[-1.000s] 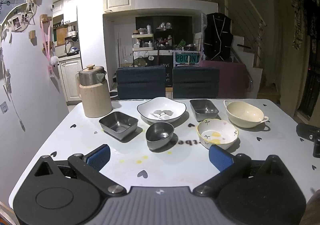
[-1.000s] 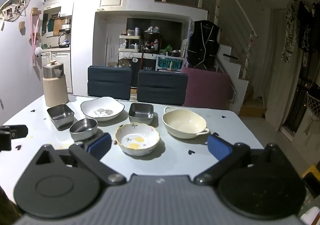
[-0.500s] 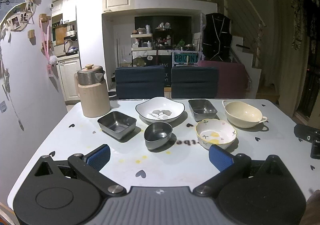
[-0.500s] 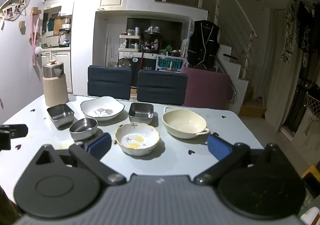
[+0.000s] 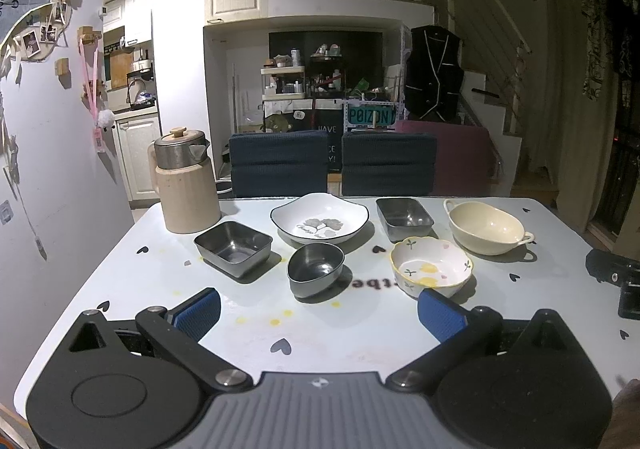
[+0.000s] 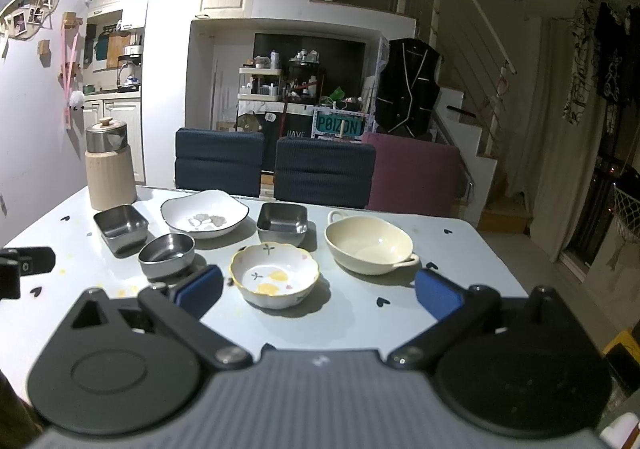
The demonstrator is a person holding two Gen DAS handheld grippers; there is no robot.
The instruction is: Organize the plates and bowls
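Note:
Several dishes stand on the white table (image 5: 320, 345). A white plate with a leaf print (image 5: 319, 222) (image 6: 204, 214) sits at the back. Two square steel tins (image 5: 233, 247) (image 5: 404, 213) flank it. A round steel bowl (image 5: 316, 269) (image 6: 167, 255) and a flowered bowl (image 5: 431, 272) (image 6: 274, 274) stand nearer, with a cream handled bowl (image 5: 486, 227) (image 6: 369, 245) to the right. My left gripper (image 5: 319, 312) is open, above the table's near edge, short of the round steel bowl. My right gripper (image 6: 319, 291) is open too, just short of the flowered bowl.
A beige jug with a steel lid (image 5: 184, 181) (image 6: 109, 165) stands at the table's back left. Two dark blue chairs (image 5: 280, 163) (image 5: 388, 163) line the far side. A wall (image 5: 52, 153) runs close along the left. The table's right edge drops to the floor (image 6: 532, 269).
The left wrist view has drawn back slightly, so the dishes sit a little further off. The right wrist view is almost the same. Both grippers stay open.

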